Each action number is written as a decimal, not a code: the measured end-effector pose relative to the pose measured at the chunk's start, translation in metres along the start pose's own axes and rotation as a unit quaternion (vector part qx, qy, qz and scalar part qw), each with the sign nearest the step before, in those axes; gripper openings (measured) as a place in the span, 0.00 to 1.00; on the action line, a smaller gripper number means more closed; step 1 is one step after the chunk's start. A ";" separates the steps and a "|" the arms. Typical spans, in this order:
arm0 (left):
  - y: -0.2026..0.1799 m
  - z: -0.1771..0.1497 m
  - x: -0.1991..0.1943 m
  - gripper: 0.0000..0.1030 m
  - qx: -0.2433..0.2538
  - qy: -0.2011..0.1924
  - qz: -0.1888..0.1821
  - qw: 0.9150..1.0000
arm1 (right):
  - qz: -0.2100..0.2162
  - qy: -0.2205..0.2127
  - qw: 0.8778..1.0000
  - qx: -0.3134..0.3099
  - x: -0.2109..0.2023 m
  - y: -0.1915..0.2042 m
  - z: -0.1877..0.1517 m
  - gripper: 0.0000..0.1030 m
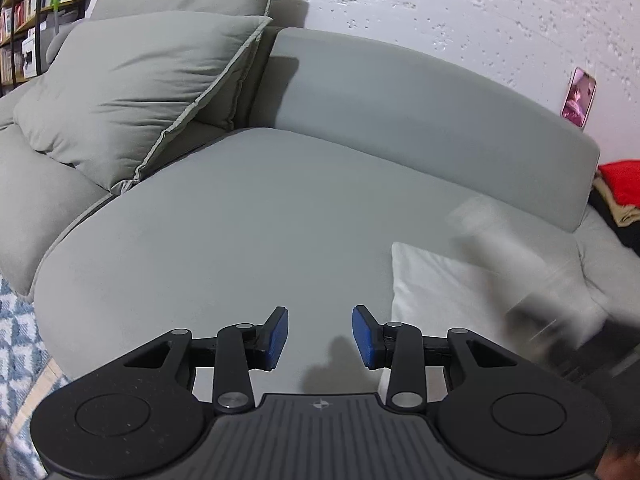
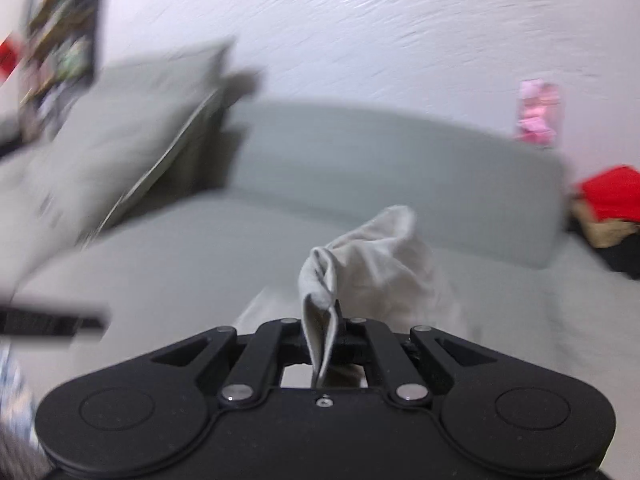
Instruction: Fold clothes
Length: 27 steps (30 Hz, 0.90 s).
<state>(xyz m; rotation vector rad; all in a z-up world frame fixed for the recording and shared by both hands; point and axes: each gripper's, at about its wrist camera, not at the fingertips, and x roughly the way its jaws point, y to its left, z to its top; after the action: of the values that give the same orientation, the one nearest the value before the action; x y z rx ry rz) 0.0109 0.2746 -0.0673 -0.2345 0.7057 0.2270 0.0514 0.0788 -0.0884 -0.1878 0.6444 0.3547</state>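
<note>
- Left gripper [image 1: 320, 334]: fingers spread, nothing between, over bare grey sofa seat [image 1: 240, 220].
- Right gripper [image 2: 326, 334]: pinching an edge of the white garment [image 2: 380, 264], bunched and lifted above the seat.
- Cushions [image 1: 132, 92] bound the left; backrest [image 1: 420, 96] behind.

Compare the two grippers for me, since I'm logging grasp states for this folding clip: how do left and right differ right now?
The left gripper has its jaws spread wide with blue pads showing and nothing between them; the right gripper has its jaws shut on a bunched white garment. The left view is sharp, while the right view is motion-blurred. The left points at bare sofa seat; the right lifts cloth above it. Both share the same black linkage build.
</note>
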 end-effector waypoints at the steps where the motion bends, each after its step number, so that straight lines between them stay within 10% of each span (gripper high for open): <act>1: 0.001 -0.001 0.000 0.35 0.000 0.002 0.001 1.000 | 0.014 0.018 1.000 -0.020 0.014 0.014 -0.003 0.03; 21: 0.015 0.002 0.001 0.35 -0.051 0.001 -0.007 0.999 | 0.095 0.071 0.990 0.079 0.018 0.035 0.013 0.04; 27: 0.026 0.002 -0.004 0.35 -0.082 -0.005 -0.020 0.996 | 0.230 0.069 0.967 0.085 -0.002 0.012 0.003 0.41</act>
<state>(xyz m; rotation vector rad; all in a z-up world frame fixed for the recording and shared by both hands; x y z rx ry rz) 0.0020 0.2991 -0.0669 -0.4027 0.6718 0.2487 0.0468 0.0900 -0.0851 0.1074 0.8532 0.7332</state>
